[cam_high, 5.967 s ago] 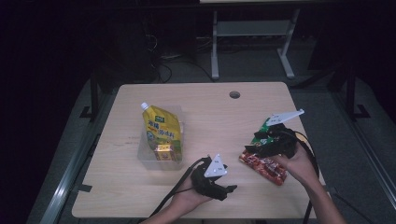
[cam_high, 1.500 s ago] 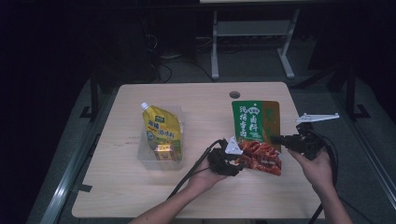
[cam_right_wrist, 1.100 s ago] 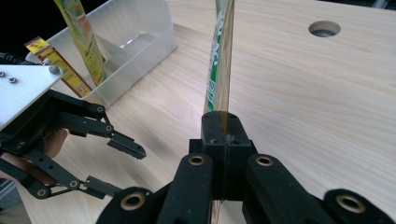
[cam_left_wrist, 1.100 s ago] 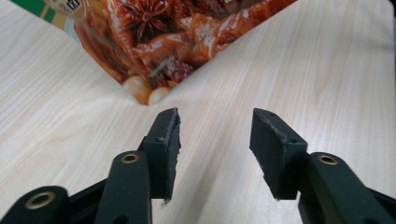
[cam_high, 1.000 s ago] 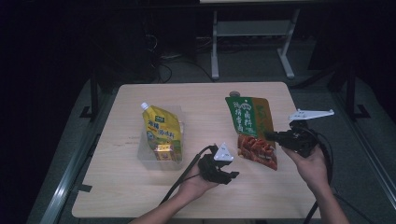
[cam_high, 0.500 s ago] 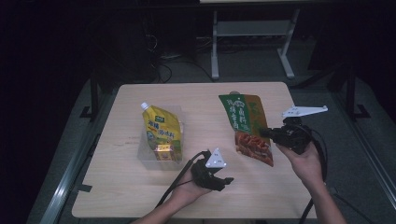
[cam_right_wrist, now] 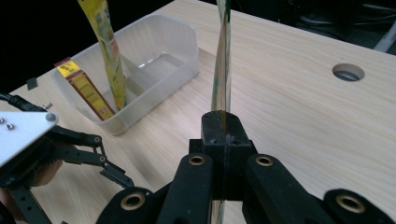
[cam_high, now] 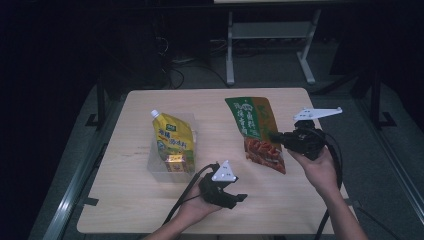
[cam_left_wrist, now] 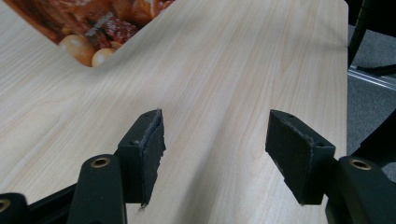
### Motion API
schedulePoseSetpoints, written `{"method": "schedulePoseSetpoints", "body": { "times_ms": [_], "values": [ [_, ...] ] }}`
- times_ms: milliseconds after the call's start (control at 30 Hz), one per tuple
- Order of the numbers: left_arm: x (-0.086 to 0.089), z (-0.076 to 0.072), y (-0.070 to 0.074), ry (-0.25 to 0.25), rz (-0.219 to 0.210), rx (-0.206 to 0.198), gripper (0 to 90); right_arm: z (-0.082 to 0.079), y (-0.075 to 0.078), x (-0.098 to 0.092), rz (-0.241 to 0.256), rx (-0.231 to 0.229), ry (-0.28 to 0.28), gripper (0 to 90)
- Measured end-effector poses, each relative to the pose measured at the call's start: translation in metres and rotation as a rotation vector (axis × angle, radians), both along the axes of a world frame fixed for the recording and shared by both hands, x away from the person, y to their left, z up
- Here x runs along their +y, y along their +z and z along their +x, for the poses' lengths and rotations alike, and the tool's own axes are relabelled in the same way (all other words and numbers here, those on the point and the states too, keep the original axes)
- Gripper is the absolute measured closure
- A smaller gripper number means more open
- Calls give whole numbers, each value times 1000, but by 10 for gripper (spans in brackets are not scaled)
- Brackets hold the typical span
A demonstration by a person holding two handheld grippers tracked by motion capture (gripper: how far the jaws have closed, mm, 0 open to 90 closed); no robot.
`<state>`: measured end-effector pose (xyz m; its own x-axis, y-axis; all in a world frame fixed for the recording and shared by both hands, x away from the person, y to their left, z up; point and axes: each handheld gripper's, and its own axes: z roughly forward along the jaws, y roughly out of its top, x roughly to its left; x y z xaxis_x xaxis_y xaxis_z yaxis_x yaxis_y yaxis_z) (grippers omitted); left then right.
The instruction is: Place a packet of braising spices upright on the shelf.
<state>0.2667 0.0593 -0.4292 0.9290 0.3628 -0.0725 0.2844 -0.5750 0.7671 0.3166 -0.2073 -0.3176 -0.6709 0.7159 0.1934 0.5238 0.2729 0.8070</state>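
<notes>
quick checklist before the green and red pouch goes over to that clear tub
1. Right gripper clamped on the flat green and red food pouch: ok, jaws shut on its edge.
2. Pouch clear of the wooden table: cannot tell; the left gripper view shows shadow under its corner.
3. Left gripper free: ok, jaws open, nothing between them.
4. Left gripper out of the path: not ok, it sits just in front of the tub.
5. Room in the clear plastic tub: ok, the yellow spouted pouch and a small yellow box stand at one end.
</notes>
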Motion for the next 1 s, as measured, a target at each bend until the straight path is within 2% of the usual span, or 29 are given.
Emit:
{"method": "schedulePoseSetpoints", "body": {
  "times_ms": [33, 267, 400, 700, 1000],
  "values": [
    [2, 0, 0, -10, 10, -8, 361, 0, 1, 1, 1, -1, 5, 900],
    [5, -4, 2, -10, -8, -6, 349, 2, 7, 11, 2, -9, 23, 900],
    [8, -6, 2, -9, -12, -9, 344, 5, 11, 16, 10, -29, 42, 900],
    [14, -11, 1, -8, -26, 12, 338, 9, 21, 34, 14, -47, 83, 900],
    [23, -13, 4, -7, -38, 11, 328, 22, 32, 53, 35, -55, 137, 900]
  ]
}}
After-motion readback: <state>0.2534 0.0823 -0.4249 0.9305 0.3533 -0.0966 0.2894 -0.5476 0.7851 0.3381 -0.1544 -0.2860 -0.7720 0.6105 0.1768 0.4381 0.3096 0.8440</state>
